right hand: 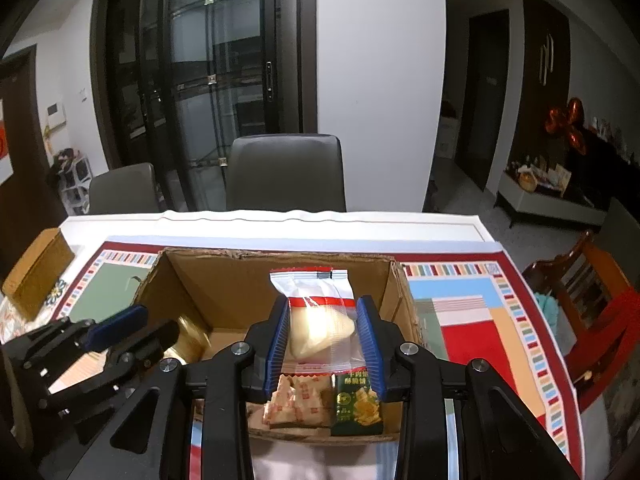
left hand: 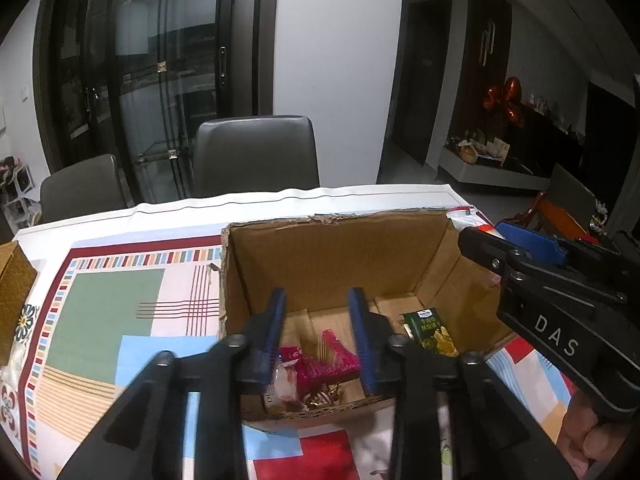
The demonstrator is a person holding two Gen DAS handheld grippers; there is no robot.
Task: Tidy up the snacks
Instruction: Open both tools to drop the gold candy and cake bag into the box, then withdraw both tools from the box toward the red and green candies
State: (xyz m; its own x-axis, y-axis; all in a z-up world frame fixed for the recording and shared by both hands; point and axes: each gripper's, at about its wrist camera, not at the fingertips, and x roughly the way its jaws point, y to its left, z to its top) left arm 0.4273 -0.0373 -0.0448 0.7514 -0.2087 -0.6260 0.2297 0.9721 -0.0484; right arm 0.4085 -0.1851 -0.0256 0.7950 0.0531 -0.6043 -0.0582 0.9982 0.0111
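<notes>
An open cardboard box [left hand: 320, 220] [right hand: 280, 254] stands on the patterned tablecloth. My left gripper [left hand: 318, 300] hangs over its near left part, open, with nothing between the blue pads. Under it lie a pink packet [left hand: 324, 364] and a white-red sweet [left hand: 286, 384]. A green snack packet [left hand: 432, 332] [right hand: 356, 404] and orange-patterned packets [right hand: 296, 400] also lie on the box floor. My right gripper [right hand: 324, 308] [left hand: 492, 236] is shut on a clear white packet with a red stripe [right hand: 316, 304], held above the box. A blurred golden thing [right hand: 190, 340] shows beside the left gripper [right hand: 148, 320].
A brown woven box [left hand: 12, 292] [right hand: 36, 272] sits at the table's left edge. Two grey chairs [left hand: 256, 152] stand behind the far edge. A wooden chair with a red cushion [right hand: 580, 280] is off the table's right side.
</notes>
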